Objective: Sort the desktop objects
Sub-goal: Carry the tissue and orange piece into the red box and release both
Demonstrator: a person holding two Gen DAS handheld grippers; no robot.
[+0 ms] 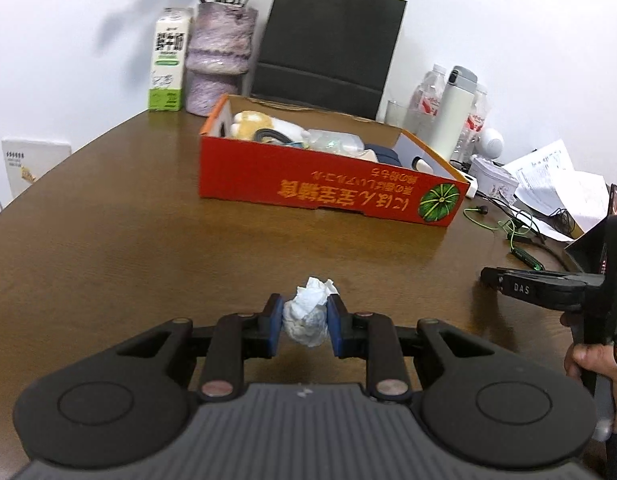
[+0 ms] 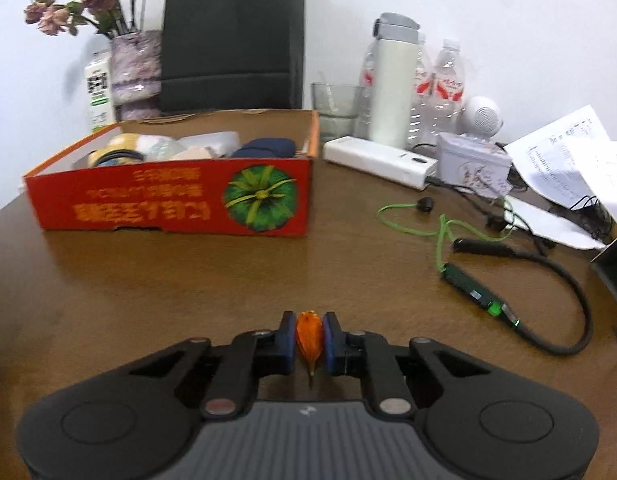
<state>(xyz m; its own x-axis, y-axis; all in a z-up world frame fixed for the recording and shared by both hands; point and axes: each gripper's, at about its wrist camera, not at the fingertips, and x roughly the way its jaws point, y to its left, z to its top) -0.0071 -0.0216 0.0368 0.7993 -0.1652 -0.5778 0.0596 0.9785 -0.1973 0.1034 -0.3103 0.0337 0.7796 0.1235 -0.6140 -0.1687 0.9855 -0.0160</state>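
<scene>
My left gripper (image 1: 305,320) is shut on a crumpled white tissue (image 1: 308,314) and holds it just above the brown table. My right gripper (image 2: 309,340) is shut on a small orange peel piece (image 2: 309,338) with a thin pointed end hanging down. The right gripper also shows in the left wrist view (image 1: 493,279), off to the right. A red cardboard box (image 1: 328,184) with a green pumpkin picture stands farther back on the table, holding several items; it also shows in the right wrist view (image 2: 168,200).
Behind the box stand a milk carton (image 1: 168,60), a purple vase (image 1: 220,56) and a black paper bag (image 1: 328,44). At the right are a white flask (image 2: 392,80), water bottles (image 2: 448,80), a glass (image 2: 336,108), a power bank (image 2: 380,162), green cable (image 2: 440,232) and papers (image 2: 568,160).
</scene>
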